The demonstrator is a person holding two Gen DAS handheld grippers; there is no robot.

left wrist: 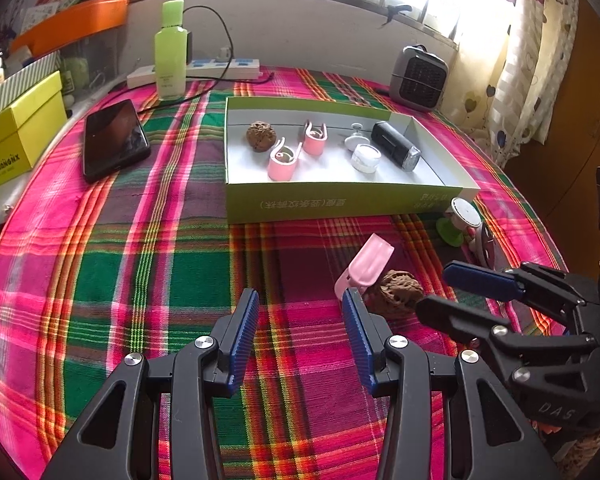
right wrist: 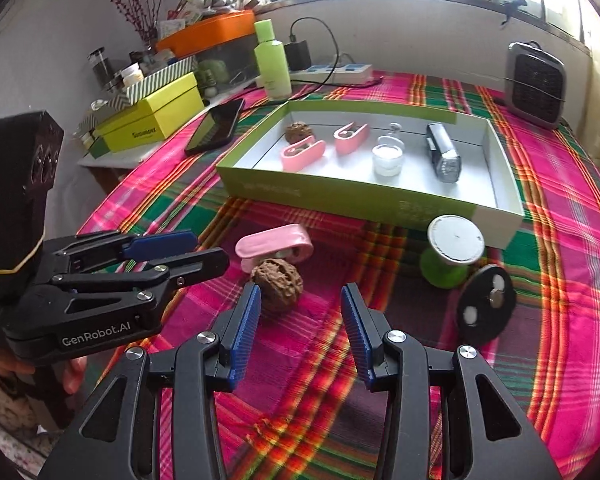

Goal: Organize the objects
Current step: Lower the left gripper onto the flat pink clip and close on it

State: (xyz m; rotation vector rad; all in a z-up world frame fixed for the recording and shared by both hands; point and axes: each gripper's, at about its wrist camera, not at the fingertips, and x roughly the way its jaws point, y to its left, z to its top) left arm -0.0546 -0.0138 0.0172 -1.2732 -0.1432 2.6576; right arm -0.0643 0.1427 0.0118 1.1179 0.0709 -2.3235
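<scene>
1. walnut (right wrist: pixel 278 280) on the plaid desk (right wrist: pixel 560 280), outside the green tray (right wrist: pixel 340 196), touching or just beside a pink clip (right wrist: pixel 274 243) that lies behind it.
2. right tool (right wrist: pixel 298 324) released, fingers spread, nothing between them; left tool (left wrist: pixel 300 334) likewise spread and empty.
3. key relation: seen from the right wrist, walnut just ahead of the right tool and off to its left side, close against the left fingertip (right wrist: pixel 252 300), not centred in the gap. needs a small shift leftward before closing, by this reading.
4. from the left wrist, walnut (left wrist: pixel 396 292) past the right fingertip (left wrist: pixel 352 308) of the left tool, outside its span; right tool (left wrist: pixel 452 292) pointing in at it from the right. right tool judged the nearer and better lined up.
5. walnut roundish, no strong long axis; pink clip (left wrist: pixel 366 268) long, tilted up and away to the right in the left view.
6. tray already holding another walnut (left wrist: pixel 261 136), two pink clips (left wrist: pixel 284 162), a small clear jar (left wrist: pixel 366 157) and a black-and-silver cylinder (left wrist: pixel 396 146); loose walnut and clip probably next to go in.
7. green suction cup (right wrist: pixel 448 256) and black disc (right wrist: pixel 486 306) on the desk, right of the right tool.
</scene>
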